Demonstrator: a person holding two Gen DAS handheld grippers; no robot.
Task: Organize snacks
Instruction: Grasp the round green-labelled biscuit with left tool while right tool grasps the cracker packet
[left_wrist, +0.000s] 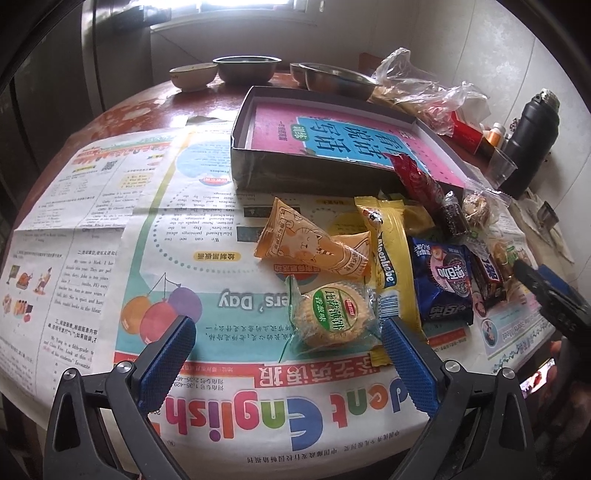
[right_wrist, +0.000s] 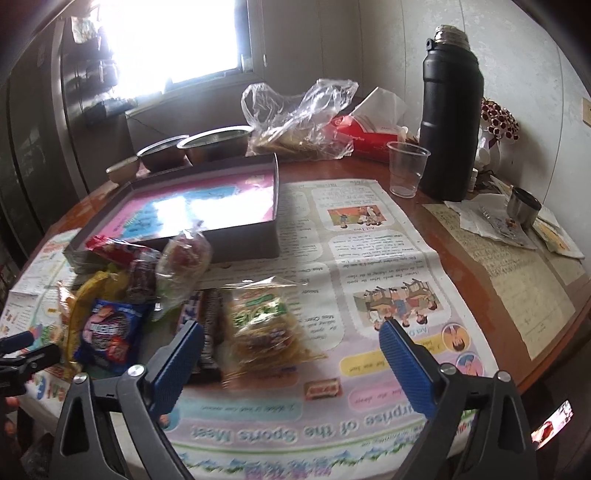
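- Both the left gripper (left_wrist: 288, 354) and the right gripper (right_wrist: 291, 354) were released, grasping nothing.
- The snacks (left_wrist: 388, 258) lay piled on the newspaper (left_wrist: 110, 240), beside the box (left_wrist: 295, 162).
- The sorting seemed hardly begun; one red packet (left_wrist: 417, 177) leaned over the box edge.

The gripper pads (left_wrist: 168, 363) are blue with a fine dotted texture, on black arms. Lower centre of the left view, a round biscuit pack (left_wrist: 332, 319) shows pale yellow with a green label. Above it lies an orange wrapper (left_wrist: 314, 245) printed with a cat outline, beside a yellow Alpenliebe bag (left_wrist: 391, 254) and a dark blue cookie pack (left_wrist: 443, 284). The grey box (left_wrist: 314, 171) holds a pink and blue booklet (left_wrist: 351, 134). Upper right of the right view stands a matte black flask (right_wrist: 452, 125).
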